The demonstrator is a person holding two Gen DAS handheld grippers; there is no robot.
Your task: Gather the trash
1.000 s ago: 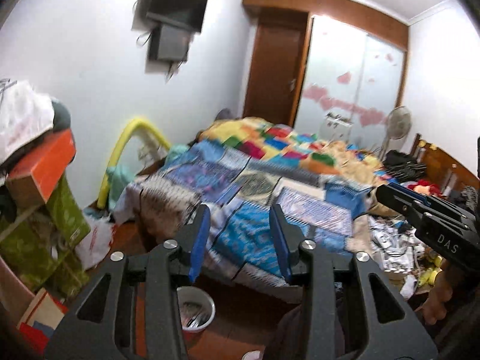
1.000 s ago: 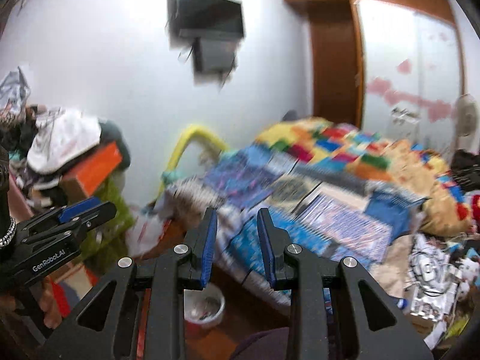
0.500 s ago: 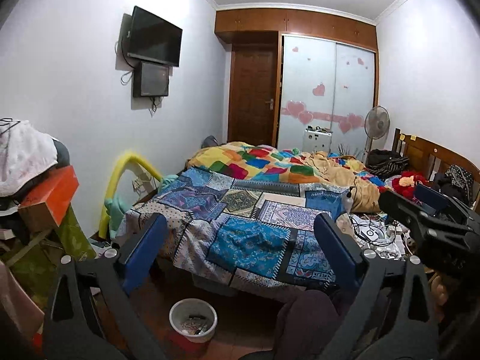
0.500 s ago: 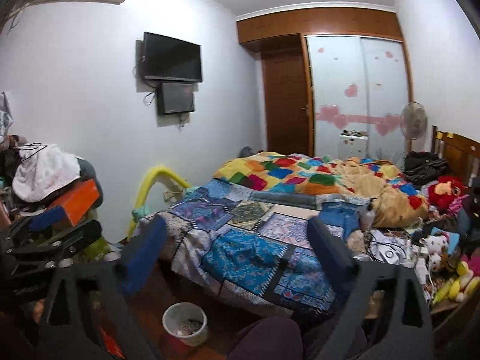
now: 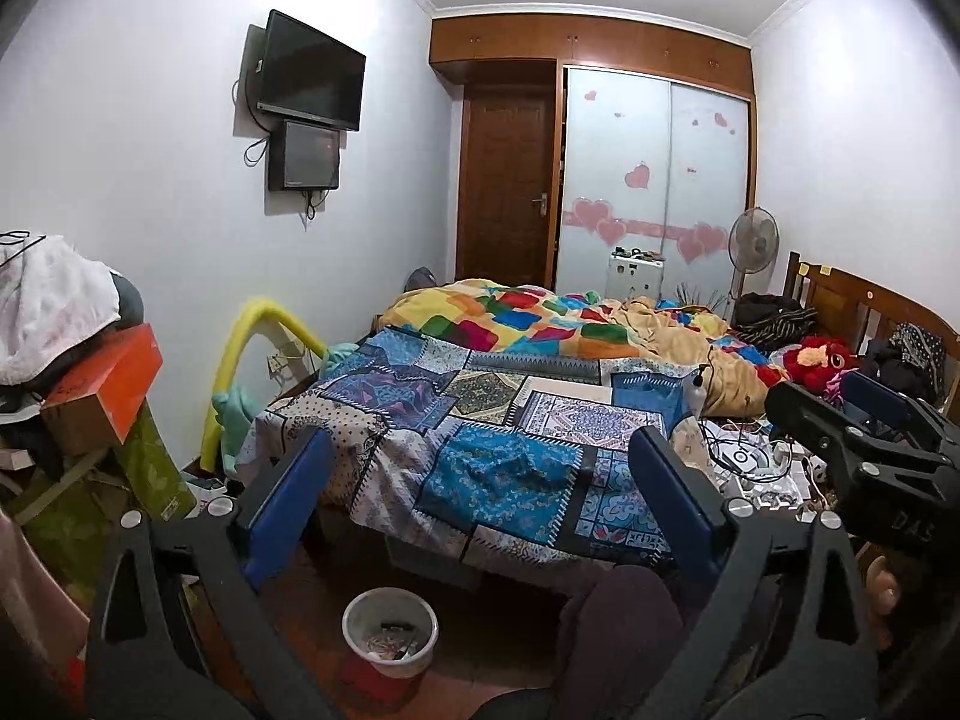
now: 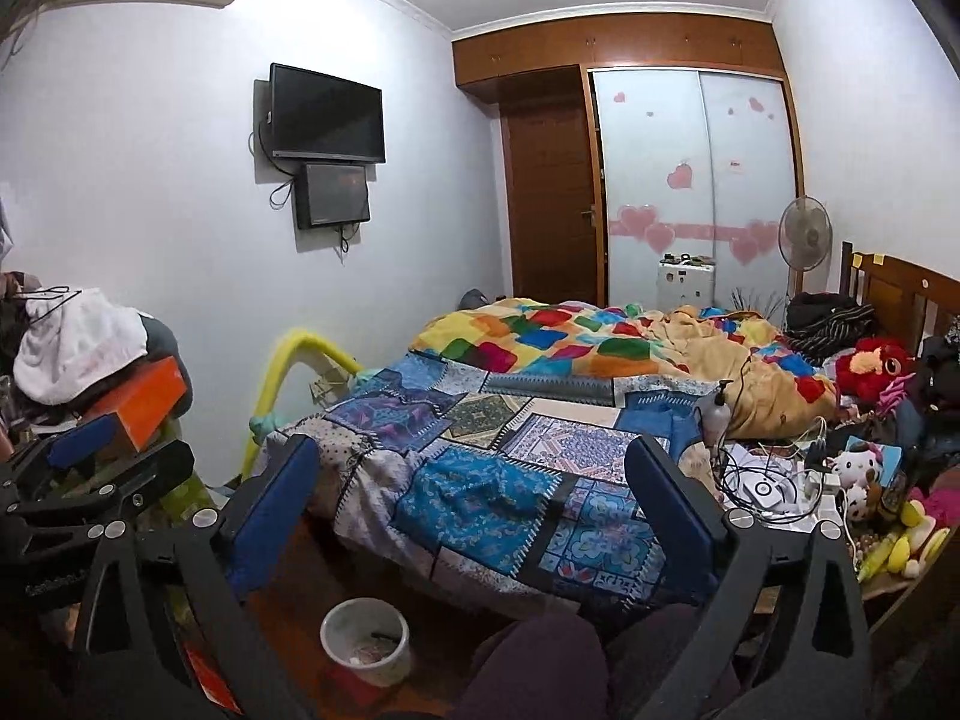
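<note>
While both jaws gape wide and empty, the left hand-held gripper (image 5: 480, 498) and right hand-held gripper (image 6: 474, 498) face one patchwork-quilted bed (image 5: 510, 438). One white round plastic waste bin (image 5: 390, 624) stands on the floor off the bed's near edge.

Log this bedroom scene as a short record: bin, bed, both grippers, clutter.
place: bedroom with a door and sliding wardrobe at the far end
waste bin: white, on the floor at the foot of the bed, some litter inside
bed: covered by patchwork quilts
left gripper: jaws wide apart, nothing between them
right gripper: jaws wide apart, nothing between them
clutter: cables and small items on the bed's right side; orange box on a pile at left
</note>
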